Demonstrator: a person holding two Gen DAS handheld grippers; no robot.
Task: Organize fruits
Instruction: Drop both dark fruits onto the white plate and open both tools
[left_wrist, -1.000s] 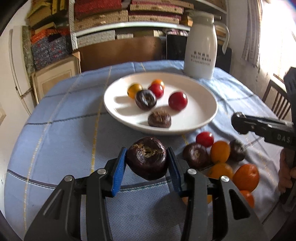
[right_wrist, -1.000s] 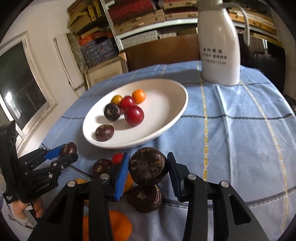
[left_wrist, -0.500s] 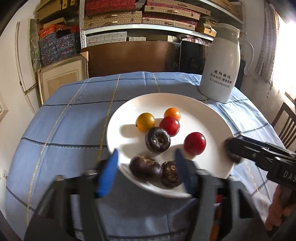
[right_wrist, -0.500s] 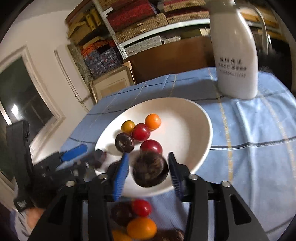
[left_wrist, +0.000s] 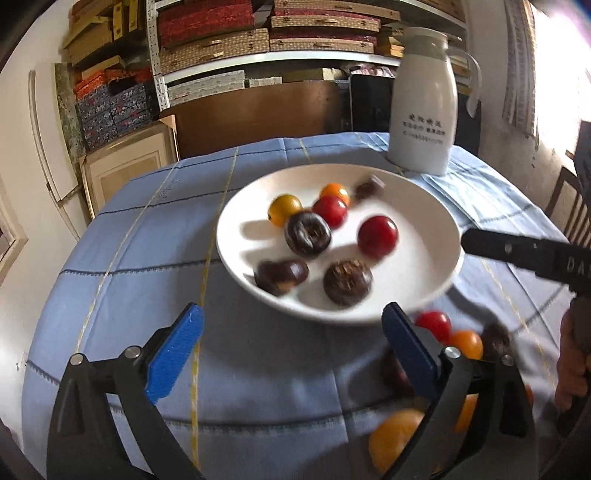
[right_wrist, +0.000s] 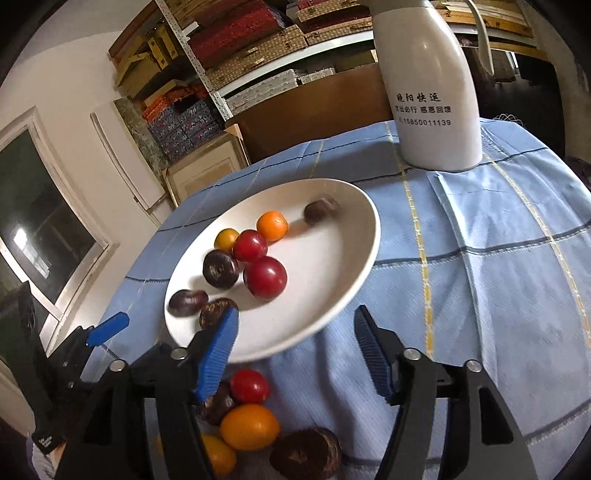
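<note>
Dark fruits (left_wrist: 281, 276) dropped onto plate (left_wrist: 417, 295) — both tools (left_wrist: 291, 350) (right_wrist: 295, 350) newly opened, empty

Blue-clothed table (right_wrist: 480, 280): plate (right_wrist: 362, 243), jug (right_wrist: 432, 92), fruit (right_wrist: 249, 426)

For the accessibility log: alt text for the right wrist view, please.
Open, empty right tongs hover at the near rim of a white plate holding eight small fruits, on a blue checked tablecloth. More fruit lies below; a white jug stands behind.
</note>
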